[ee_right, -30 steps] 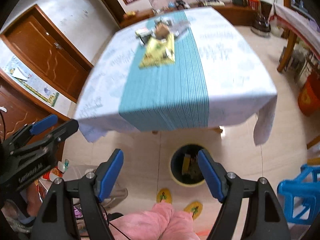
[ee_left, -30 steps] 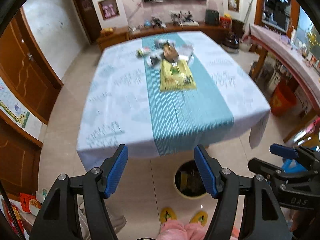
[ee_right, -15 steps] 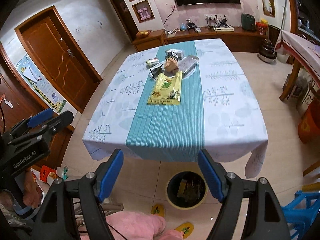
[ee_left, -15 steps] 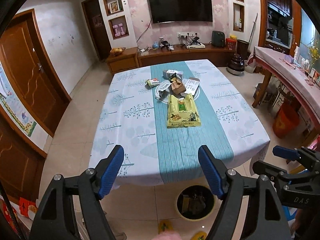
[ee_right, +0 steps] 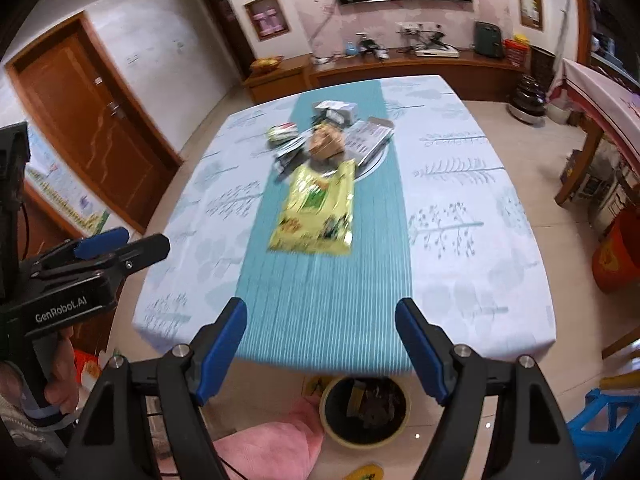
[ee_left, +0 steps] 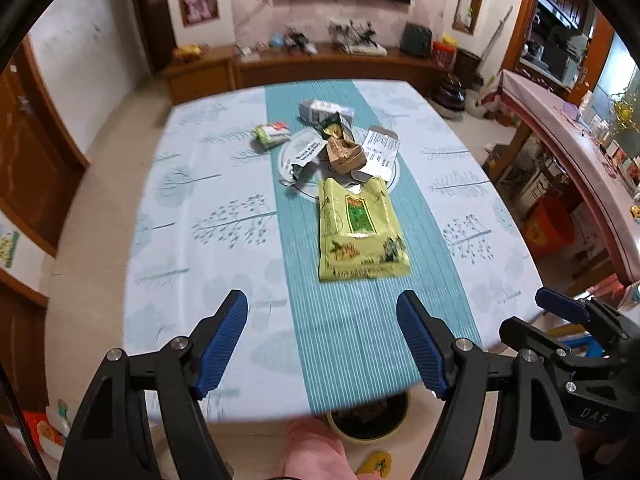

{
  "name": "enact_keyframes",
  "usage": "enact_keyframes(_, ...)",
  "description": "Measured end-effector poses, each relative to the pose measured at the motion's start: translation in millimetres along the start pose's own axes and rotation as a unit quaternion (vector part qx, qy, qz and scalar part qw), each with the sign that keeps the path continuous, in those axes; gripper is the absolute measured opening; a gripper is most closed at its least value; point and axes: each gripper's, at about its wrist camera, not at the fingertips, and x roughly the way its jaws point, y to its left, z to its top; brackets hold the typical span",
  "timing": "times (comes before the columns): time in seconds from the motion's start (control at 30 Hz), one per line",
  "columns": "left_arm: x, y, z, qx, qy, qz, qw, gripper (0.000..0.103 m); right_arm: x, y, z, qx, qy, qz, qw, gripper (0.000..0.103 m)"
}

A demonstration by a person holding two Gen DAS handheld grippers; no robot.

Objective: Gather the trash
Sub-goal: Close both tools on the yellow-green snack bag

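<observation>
Both grippers just swung in over the table edge, left gripper (ee_left: 322, 344) and right gripper (ee_right: 318, 346) both gaping wide with nothing in them, yellow-green packet (ee_left: 360, 228) dead ahead, bin (ee_right: 366, 410) right underneath, so first grab looks close.

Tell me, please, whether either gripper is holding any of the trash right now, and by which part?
Nothing is held. The left gripper and right gripper both stand open and empty above the table's near edge, short of the yellow-green packet.
</observation>
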Motion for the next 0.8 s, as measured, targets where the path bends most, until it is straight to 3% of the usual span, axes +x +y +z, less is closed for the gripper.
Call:
enact_keyframes(0.23, 94, 20, 73, 0.036, 0.047, -0.041, 0.9974, 0.075, 76, -8, 58, 0.062, 0.013, -0.036, 0.997, 0.059)
enact_keyframes(0.47, 176, 26, 103, 0.025, 0.113, -0.088, 0.9894, 0.075, 143, -17, 82, 0.101, 0.04, -0.069, 0.992, 0.033)
enact_keyframes(0.8, 237, 15, 107, 0.037, 0.183, -0.126, 0.9744, 0.075, 185, -15, 81, 0.114, 0.08, -0.067, 0.988, 0.029)
